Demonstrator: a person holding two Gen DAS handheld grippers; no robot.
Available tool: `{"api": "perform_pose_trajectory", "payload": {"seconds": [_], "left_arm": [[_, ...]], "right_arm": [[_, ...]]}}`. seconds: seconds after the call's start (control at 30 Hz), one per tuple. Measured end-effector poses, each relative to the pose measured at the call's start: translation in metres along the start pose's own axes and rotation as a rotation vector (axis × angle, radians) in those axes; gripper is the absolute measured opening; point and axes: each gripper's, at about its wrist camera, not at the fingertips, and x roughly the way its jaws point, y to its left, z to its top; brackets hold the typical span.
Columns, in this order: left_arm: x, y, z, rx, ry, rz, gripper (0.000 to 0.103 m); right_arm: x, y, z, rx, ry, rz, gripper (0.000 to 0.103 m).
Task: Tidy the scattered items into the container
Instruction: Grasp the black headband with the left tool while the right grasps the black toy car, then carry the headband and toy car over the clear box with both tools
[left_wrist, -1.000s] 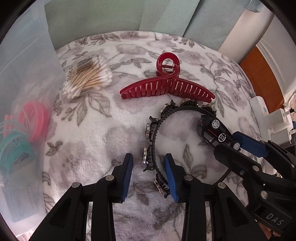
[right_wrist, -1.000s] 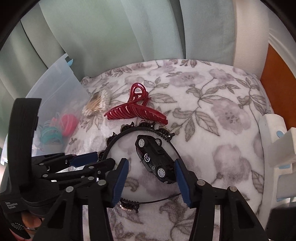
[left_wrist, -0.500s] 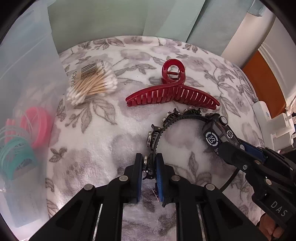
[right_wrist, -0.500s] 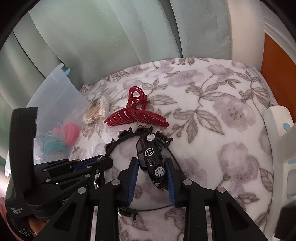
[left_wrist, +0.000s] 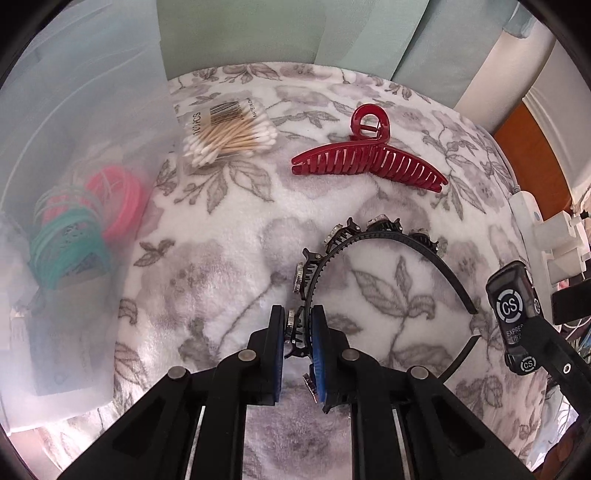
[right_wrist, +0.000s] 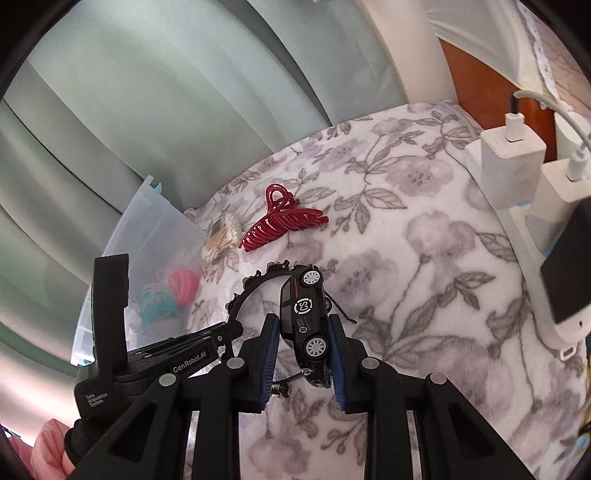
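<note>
Floral blanket (left_wrist: 229, 280) (green curtains (right_wrist: 155, 110) behind); jaws clamped on headband (left_wrist: 373, 236) and toy car (right_wrist: 304, 317).

A home bedroom: floral fleece blanket (left_wrist: 229, 280), green curtains (right_wrist: 155, 96).

We see the container (left_wrist: 74, 110) only in part, cut off at the nine o'clock edge of the left wrist view, and its frosted wall blurs the hair ties (left_wrist: 85, 221) inside; the paler things under them we cannot identify. The headband (left_wrist: 388, 236) vanishes between the left gripper (left_wrist: 298, 334) pads, and its far end runs behind the toy car (right_wrist: 304, 317). The print on the cotton swabs (left_wrist: 229, 138) pack is too small for us to read fully.
</note>
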Motion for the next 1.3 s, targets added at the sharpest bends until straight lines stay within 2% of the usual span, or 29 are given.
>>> {"api": "perform_pose_trajectory", "payload": {"seconds": [0.4,0.67,1.03,1.3], "left_arm": [[-0.05,0.006,-0.014,-0.019,-0.074,0.007,0.014],[-0.084,0.003,-0.018,-0.015,-0.108,-0.032,0.014],[-0.15,-0.002,-0.02,-0.001,-0.262,-0.089,0.014],[-0.182,0.014,-0.02,-0.022,-0.328,-0.103,0.014]], "right_arm": [[-0.051,0.012,-0.015,0.021,-0.085,0.033,0.028],[-0.076,0.024,-0.016,0.013,-0.151,0.037,0.028],[-0.106,0.051,-0.017,-0.026,-0.225,0.048,0.028],[-0.127,0.074,-0.013,-0.068,-0.284,0.074,0.028]]}}
